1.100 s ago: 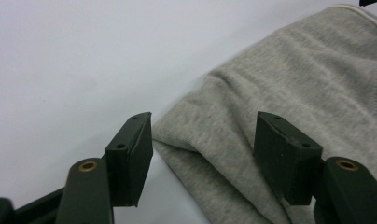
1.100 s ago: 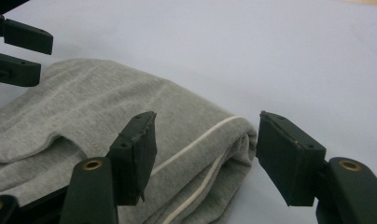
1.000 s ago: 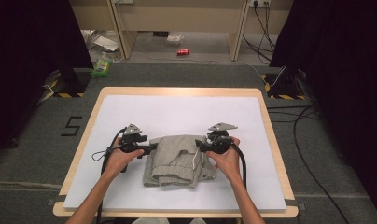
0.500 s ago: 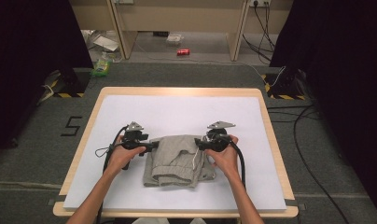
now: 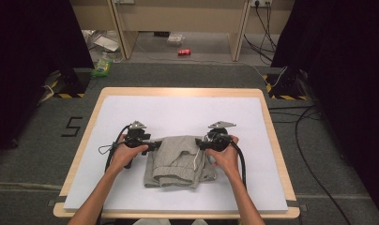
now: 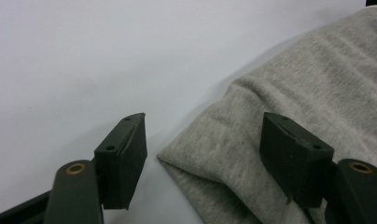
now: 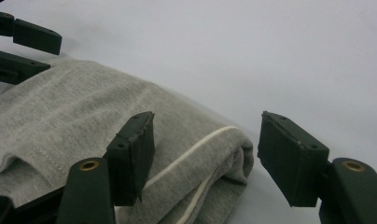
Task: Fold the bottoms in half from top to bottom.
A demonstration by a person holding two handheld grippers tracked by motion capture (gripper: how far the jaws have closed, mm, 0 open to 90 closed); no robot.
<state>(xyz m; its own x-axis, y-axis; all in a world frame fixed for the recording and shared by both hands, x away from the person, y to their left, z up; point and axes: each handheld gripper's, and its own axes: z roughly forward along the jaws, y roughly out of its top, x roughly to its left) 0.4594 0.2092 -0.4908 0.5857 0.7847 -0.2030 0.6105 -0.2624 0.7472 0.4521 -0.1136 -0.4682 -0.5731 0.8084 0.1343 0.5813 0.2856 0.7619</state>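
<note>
A white sheet covers the wooden counter [image 5: 267, 122], which stands on grey carpet between dark curtains, with a red can and some litter on the floor beyond. On the sheet lies a folded grey garment [image 5: 178, 161], a sweat-fabric piece with a white drawstring [image 5: 197, 157], set between the two hands.

The left hand-held gripper [image 5: 155, 146] sits at the garment's left upper corner, the right hand-held gripper [image 5: 200, 144] at its right upper corner, both pointing inward toward each other. Compared with a second ago, neither hand has shifted noticeably and the cloth lies in the same folded shape.

What has changed is the left hand-held gripper: its jaws have just been opening. In the left gripper view they stand wide apart, one over the bare sheet, the other over the fabric, with the folded corner [image 6: 177, 156] lying loose between them and untouched by the pads.

The right hand-held gripper is likewise open; in the right gripper view the rolled edge of the garment [image 7: 233, 154] with its drawstring lies between the jaws, pressed by neither pad.

This reads as a release: the fold appears set down and let go, so the next move is probably a withdrawal or a fresh grasp for another fold.
</note>
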